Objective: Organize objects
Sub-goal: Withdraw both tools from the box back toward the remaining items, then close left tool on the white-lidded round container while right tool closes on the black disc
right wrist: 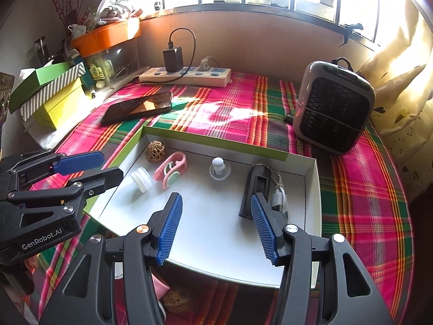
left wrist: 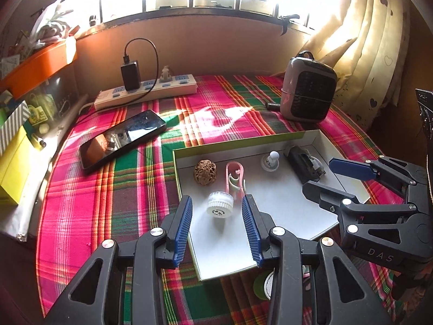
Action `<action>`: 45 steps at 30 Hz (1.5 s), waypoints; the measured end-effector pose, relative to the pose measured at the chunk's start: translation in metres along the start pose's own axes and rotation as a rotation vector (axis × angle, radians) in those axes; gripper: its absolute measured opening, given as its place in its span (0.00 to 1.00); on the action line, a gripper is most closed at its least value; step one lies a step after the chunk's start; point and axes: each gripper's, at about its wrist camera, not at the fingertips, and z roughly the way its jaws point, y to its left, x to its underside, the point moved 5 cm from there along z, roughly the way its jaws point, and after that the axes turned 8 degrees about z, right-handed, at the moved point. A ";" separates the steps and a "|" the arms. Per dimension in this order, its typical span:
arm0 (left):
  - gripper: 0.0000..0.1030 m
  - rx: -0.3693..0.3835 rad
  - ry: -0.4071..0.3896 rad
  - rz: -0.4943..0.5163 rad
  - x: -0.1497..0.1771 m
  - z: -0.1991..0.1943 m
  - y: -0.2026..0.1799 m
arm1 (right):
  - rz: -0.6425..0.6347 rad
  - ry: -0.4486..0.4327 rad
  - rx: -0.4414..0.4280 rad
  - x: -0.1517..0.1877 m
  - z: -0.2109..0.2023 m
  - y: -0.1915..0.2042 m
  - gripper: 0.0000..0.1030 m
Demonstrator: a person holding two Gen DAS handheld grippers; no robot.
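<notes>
Clutter is our risk: both the left gripper [left wrist: 217, 226] and right gripper [right wrist: 216, 227] hover released and empty over the white box [left wrist: 292, 205]. Reaching carelessly, we could knock the cap [left wrist: 219, 206] or walnut [left wrist: 205, 172] lying inside it.

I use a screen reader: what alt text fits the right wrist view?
An open right gripper hovers over a shallow white box on a plaid cloth, holding a walnut, pink clip, white cap and black charger.
</notes>
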 end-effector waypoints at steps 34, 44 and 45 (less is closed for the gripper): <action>0.43 0.151 0.017 -0.005 0.058 -0.023 -0.043 | 0.019 -0.015 0.002 0.074 -0.038 -0.005 0.53; 0.43 0.166 0.045 -0.025 0.060 -0.007 -0.045 | 0.028 -0.005 0.006 0.080 -0.040 -0.007 0.53; 0.43 0.165 0.048 -0.026 0.060 -0.007 -0.045 | 0.029 -0.001 0.005 0.081 -0.039 -0.006 0.53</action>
